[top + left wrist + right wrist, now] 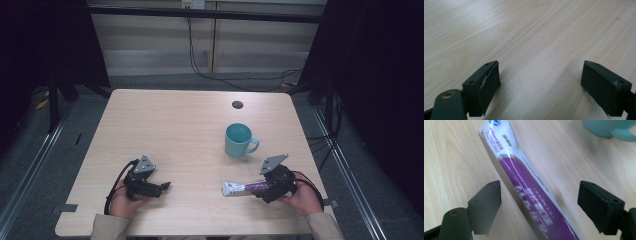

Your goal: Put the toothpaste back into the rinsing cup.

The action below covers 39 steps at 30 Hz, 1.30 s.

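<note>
A purple and white tube (pixel 245 188) lies flat on the wooden table (pixel 165 125) near its front right. My right gripper (pixel 266 188) is over the tube's purple end. In the right gripper view the tube (pixel 529 192) runs between the two black jaws, which stand wide apart and do not touch it, so the right gripper (pixel 539 206) is open. A teal mug (pixel 238 140) stands upright just beyond it, handle to the right. My left gripper (pixel 165 186) rests at the front left; its jaws stand apart over bare wood, the left gripper (pixel 540 85) open and holding nothing.
A small dark round grommet (pixel 237 104) sits in the table top near the far edge. Cables hang behind the table against the wall. Metal rails run along the floor on both sides.
</note>
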Available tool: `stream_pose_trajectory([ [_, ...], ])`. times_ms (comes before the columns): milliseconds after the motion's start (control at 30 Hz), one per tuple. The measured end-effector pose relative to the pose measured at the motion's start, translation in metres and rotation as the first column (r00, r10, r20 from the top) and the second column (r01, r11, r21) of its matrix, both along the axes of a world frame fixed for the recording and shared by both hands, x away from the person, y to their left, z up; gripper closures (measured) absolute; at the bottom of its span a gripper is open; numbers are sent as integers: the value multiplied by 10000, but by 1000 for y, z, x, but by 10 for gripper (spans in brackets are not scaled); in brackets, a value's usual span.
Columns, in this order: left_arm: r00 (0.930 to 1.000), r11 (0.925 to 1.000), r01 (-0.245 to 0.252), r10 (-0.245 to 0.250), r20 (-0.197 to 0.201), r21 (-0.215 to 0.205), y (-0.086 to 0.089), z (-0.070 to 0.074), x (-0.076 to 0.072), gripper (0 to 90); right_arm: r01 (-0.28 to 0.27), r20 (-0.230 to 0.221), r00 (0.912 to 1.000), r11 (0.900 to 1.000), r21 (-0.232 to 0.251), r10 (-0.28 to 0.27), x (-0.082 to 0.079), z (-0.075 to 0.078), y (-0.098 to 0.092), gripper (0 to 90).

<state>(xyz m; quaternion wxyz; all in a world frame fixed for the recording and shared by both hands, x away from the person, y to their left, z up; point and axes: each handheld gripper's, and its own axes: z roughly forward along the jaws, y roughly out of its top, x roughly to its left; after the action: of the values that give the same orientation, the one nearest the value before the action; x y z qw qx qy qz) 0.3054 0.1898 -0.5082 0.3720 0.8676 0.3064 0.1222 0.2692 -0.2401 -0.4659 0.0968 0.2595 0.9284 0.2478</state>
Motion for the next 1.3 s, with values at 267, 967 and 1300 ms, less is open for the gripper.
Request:
stream_pose_trajectory([
  [267, 10000, 10000, -5, 5, -5, 3, 0, 0, 0, 152, -784, -307, 9966, 9941, -751, 763, 5, 2, 24, 240],
  [967, 10000, 10000, -3, 3, 3, -7, 0, 0, 0, 153, -1565, -1958, 9734, 9692, -1899, 1188, 22, -4, 49, 491],
  [1300, 10000, 10000, 7, -7, 20, -46, 0, 0, 0, 155, -1267, -2324, 9699, 9661, -2251, 730, 25, -1, 51, 754],
])
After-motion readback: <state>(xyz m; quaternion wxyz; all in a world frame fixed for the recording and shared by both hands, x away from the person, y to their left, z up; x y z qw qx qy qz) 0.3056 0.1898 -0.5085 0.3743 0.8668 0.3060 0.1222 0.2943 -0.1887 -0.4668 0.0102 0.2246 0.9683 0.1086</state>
